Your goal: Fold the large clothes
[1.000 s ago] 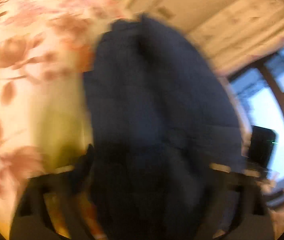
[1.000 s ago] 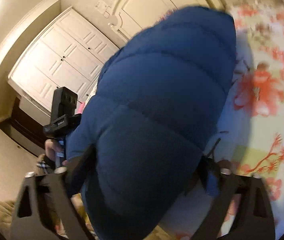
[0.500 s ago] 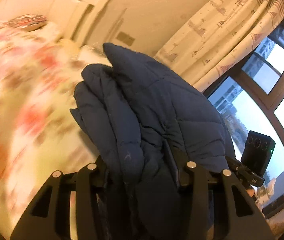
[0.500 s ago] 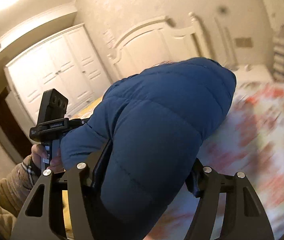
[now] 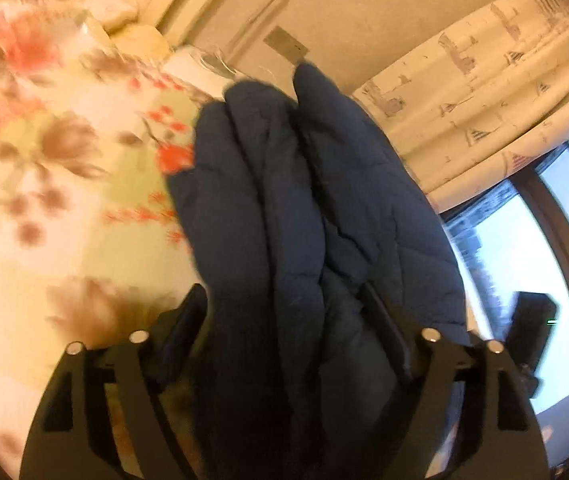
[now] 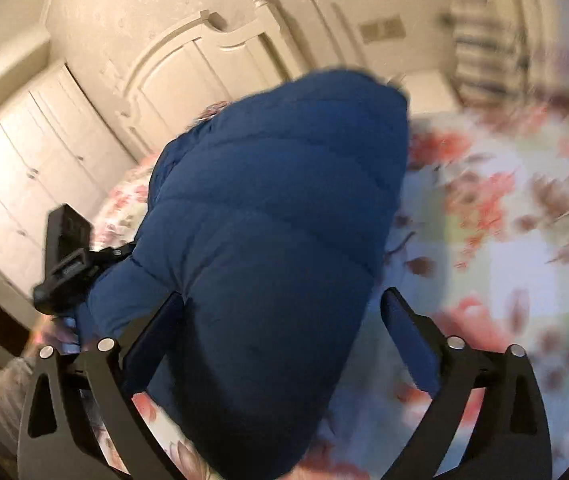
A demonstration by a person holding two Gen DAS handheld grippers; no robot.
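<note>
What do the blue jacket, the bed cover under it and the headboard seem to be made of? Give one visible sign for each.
Blue jacket: probably smooth synthetic shell over soft padding; it bulges in stitched, puffy bands.
Bed cover: printed woven fabric, likely cotton, matte, with red and brown flowers; blur hides the weave.
Headboard: looks like cream-painted wood, with carved, curved mouldings and a knob on its post.

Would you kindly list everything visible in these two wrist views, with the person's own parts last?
puffer jacket: one, dark blue, bunched on the bed between both grippers' fingers
bedspread: one, cream with red and brown flowers, under the jacket
headboard: one, cream, behind the bed
wardrobe: one, cream, beside the headboard
curtain: one, cream patterned, beside the window
window: one, dark-framed, bright
left gripper: black, jaws opening, jacket between them
right gripper: black, jaws opening, one finger clear of the jacket
hand: one, blurred, under the left gripper
</note>
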